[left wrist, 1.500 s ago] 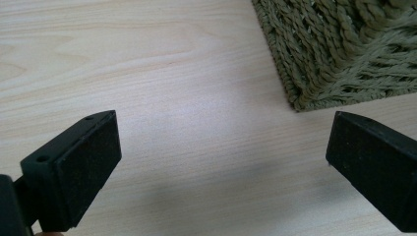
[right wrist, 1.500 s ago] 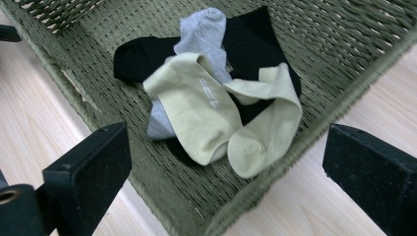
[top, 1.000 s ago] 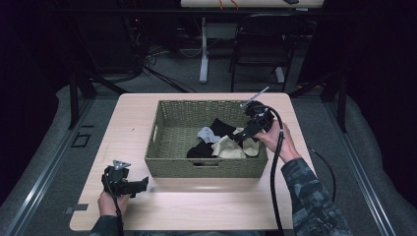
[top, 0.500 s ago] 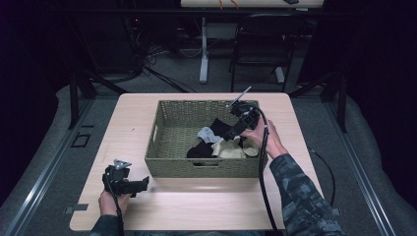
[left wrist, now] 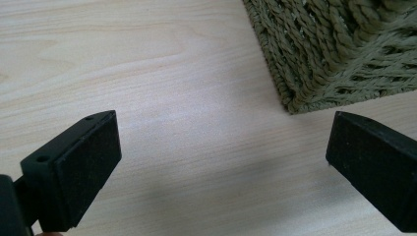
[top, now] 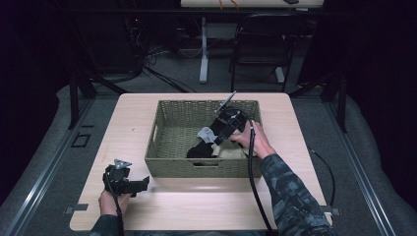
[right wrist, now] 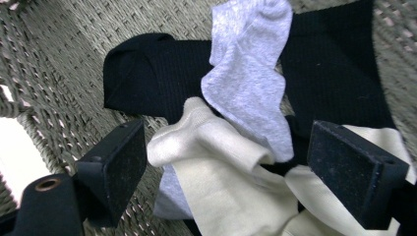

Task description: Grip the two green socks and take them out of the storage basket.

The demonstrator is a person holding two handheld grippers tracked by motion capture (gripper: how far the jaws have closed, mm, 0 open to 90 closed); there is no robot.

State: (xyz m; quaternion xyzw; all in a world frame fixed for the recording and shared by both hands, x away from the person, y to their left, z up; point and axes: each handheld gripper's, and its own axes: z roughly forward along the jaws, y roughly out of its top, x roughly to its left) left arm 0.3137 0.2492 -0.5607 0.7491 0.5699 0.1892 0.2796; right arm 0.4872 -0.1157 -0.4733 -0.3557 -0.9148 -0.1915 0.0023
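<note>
On the left, near the front edge of the light wooden surface (top: 147, 113), the left hand (top: 109, 200) holds the left hand-held gripper (top: 142, 183) low over the wood, just beside the front left corner of the woven green basket (top: 162, 162). In the left gripper view its two black jaws stand far apart with only bare wood between them, and the corner of the basket (left wrist: 339, 54) sits a little way ahead. In the middle of the surface, the basket holds a small pile of socks toward its right side. The black sock (right wrist: 162, 83) lies at the bottom, spread flat on the woven floor. The grey sock (right wrist: 251, 78) lies across the black one. The cream sock (right wrist: 216, 167) lies on top at the front of the pile, bunched up, with its cuff pointing to the left in the right gripper view. Further right, the right hand (top: 255, 140) reaches over the right wall of the basket and holds the right hand-held gripper (top: 209, 146) tilted down into the pile. Its jaws have just been opening a little and stand wide apart, one on each side of the cream sock, and the pads do not press on it
</note>
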